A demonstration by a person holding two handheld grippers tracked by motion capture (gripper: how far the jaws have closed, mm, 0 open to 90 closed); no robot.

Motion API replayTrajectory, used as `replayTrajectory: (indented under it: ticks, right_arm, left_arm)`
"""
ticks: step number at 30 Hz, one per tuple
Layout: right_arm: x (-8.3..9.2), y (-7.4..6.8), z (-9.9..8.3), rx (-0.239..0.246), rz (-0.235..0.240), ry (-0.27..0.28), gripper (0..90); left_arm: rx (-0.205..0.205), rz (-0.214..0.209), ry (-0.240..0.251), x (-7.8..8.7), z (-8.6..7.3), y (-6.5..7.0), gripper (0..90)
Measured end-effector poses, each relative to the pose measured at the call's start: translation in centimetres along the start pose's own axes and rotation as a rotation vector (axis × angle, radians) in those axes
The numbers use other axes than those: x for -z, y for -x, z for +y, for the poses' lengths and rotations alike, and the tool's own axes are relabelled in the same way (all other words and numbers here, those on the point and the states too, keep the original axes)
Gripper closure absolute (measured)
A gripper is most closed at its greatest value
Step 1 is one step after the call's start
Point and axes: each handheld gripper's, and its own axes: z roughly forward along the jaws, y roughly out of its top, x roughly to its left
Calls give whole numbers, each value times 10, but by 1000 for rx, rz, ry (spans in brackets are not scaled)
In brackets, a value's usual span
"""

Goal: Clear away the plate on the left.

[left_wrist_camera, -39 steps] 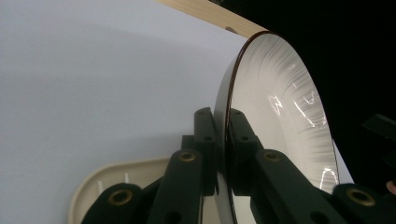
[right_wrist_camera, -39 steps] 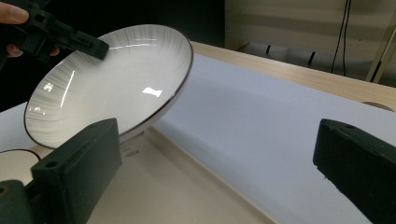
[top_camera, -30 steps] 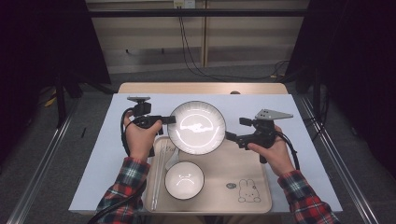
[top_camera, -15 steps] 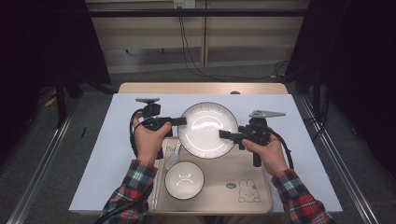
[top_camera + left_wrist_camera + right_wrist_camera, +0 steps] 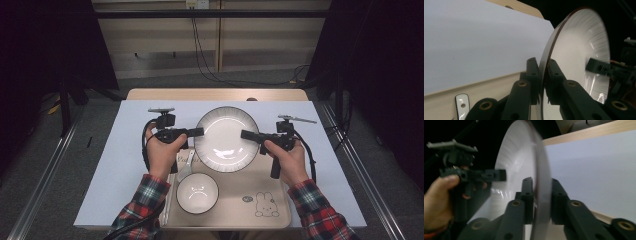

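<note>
Sitting at the centre of the high view, the large white plate point(image 5: 226, 137) faces up toward the camera, its dark-rimmed disc lying roughly level over the far end of the wooden tray point(image 5: 235, 207). Being round, it has no long axis; the line between the two grips runs left to right across the frame.

At the plate's left edge, the left gripper point(image 5: 196, 132) points toward the right of the frame, and in the left gripper view point(image 5: 543, 80) its jaws are closed narrowly on the rim, one pad on each face. The left hand point(image 5: 162, 152) holds it with the forearm in a plaid sleeve coming up from the bottom edge.

Opposite it, the right gripper point(image 5: 248, 135) points toward the left of the frame from the plate's right edge. Its jaws have just been closing, and the right gripper view point(image 5: 540, 200) shows the rim between them with the pads against it, though that rim is blurred, so how firm the contact is looks uncertain. The right hand point(image 5: 285, 157) wraps the handle, wrist angled inward.

Nearer the bottom of the high view, a small bowl point(image 5: 197, 192) with a drawn face stands on the tray, just below the plate's lower left edge. A white spoon point(image 5: 186, 167) lies beside the left hand.
</note>
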Motion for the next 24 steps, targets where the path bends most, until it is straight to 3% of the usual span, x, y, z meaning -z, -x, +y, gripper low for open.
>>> replayTrajectory:
  ticks: [4, 5, 8, 10, 11, 12, 14, 16, 18, 24]
  right_arm:
    - [9, -8, 5, 17, -61, 11, 809]
    - [12, -9, 7, 22, -71, 23, 810]
    - [18, -12, 12, 33, -102, 30, 811]
    - [20, -13, 13, 42, -116, 32, 812]
    - [21, -13, 14, 52, -123, 33, 811]
    - [22, -13, 14, 60, -130, 36, 811]
    - [24, -12, 16, 52, -138, 34, 811]
    - [26, -9, 16, 53, -143, 37, 811]
    - [28, -7, 17, 48, -150, 32, 811]
    - [34, 2, 16, 30, -152, 24, 811]
  left_arm:
    - [-39, -15, -15, -7, -3, 1, 822]
    - [-74, -19, -17, -8, -3, 2, 829]
    - [-105, -6, -23, -12, -3, 7, 839]
    - [-160, 11, -22, -14, -2, 9, 840]
    - [-161, 6, -25, -14, -2, 10, 834]
    - [-166, 1, -30, -15, -2, 10, 815]
    - [-211, 26, -19, -14, -2, 10, 743]
    - [-206, 31, -21, -14, -3, 8, 707]
    - [-238, 49, -16, -12, -4, 7, 647]
    - [-335, 87, 16, -6, -8, 4, 393]
